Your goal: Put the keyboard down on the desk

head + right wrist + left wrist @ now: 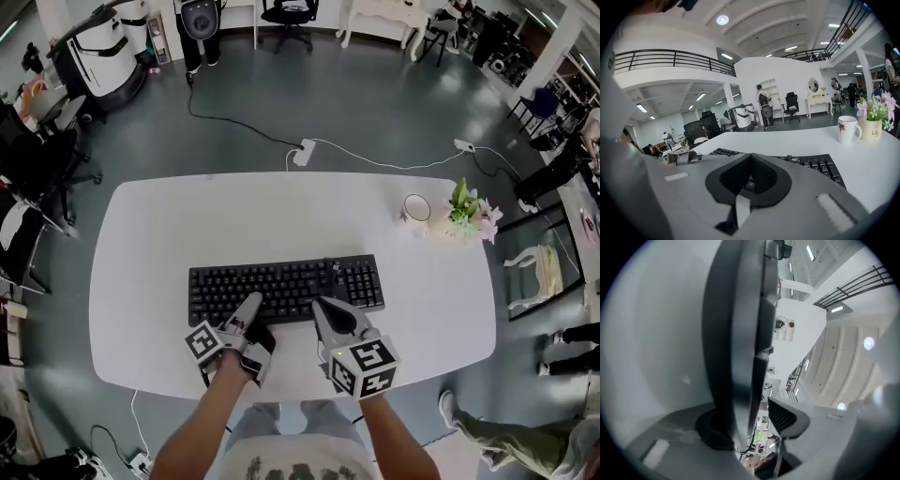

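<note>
Near the middle of the near edge of the white desk (150, 281), the left gripper (251, 305) reaches in from the person's side, with its marker cube (202, 341) over that edge. It is turned on its side, so one jaw sits under the near edge of the black keyboard (281, 286) and the other above it. In the left gripper view the lower jaw's black pad (712, 432) lies against the keyboard's underside. The ribbed pad (785, 416) of the upper jaw stands a little clear of the keys, with background showing through the gap. The tongs on this side are therefore parted around the keyboard's edge rather than clamped on it.

The keyboard lies flat on the desk, its long side parallel to the near edge and close to it, roughly centred between the left and right edges. Its cable rises from the far side, near the number pad.

The right gripper (323, 307) comes in just beside the left one, its tips at the keyboard's near edge below the right-hand keys. In the right gripper view both jaws are drawn together, their black pads meeting around a small dark hollow, and they grip nothing that can be made out. The keyboard's right end lies just beyond them.

Towards the far right corner stand a white mug (416, 207) and, just beside it, a pot of flowers (464, 217), both well apart from the keyboard
</note>
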Demonstrator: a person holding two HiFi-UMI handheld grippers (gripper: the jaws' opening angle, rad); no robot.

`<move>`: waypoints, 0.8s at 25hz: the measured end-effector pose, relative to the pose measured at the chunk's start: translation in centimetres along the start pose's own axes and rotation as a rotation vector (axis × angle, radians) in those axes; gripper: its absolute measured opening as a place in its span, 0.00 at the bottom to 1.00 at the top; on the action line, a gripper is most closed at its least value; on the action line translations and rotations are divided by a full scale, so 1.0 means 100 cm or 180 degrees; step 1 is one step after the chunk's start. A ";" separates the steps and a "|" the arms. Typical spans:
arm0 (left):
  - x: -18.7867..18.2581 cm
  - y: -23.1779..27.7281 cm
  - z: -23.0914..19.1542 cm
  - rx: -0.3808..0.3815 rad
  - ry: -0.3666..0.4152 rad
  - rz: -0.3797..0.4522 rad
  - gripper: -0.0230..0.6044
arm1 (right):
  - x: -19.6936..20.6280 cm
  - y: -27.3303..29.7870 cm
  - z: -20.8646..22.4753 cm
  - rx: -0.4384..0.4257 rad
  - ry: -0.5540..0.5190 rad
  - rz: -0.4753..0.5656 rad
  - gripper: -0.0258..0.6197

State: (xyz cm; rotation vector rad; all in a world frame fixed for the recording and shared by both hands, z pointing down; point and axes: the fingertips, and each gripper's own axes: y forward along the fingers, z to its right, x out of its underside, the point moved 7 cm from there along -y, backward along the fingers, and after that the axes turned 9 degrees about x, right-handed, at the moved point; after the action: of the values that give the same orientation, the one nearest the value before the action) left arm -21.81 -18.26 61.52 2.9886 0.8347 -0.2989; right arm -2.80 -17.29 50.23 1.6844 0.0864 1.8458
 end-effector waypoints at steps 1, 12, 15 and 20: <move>0.000 0.000 0.001 -0.0035 0.0001 0.0011 0.37 | 0.000 0.000 0.000 -0.0007 0.0001 -0.0007 0.04; 0.000 0.006 0.005 -0.0341 0.0089 -0.0089 0.54 | 0.020 0.004 0.009 0.0022 0.0071 -0.0203 0.04; -0.002 0.006 0.005 -0.0351 0.0107 -0.0108 0.56 | 0.023 0.003 0.011 0.0032 0.0106 -0.0213 0.04; 0.002 0.009 0.011 -0.0646 0.0188 -0.0294 0.64 | 0.025 0.002 0.015 0.0024 0.0118 -0.0243 0.04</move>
State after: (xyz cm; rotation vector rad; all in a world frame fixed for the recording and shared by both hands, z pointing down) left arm -21.38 -19.06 60.37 2.7884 0.9481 -0.1198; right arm -1.45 -16.82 52.82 1.6297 0.1711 1.8224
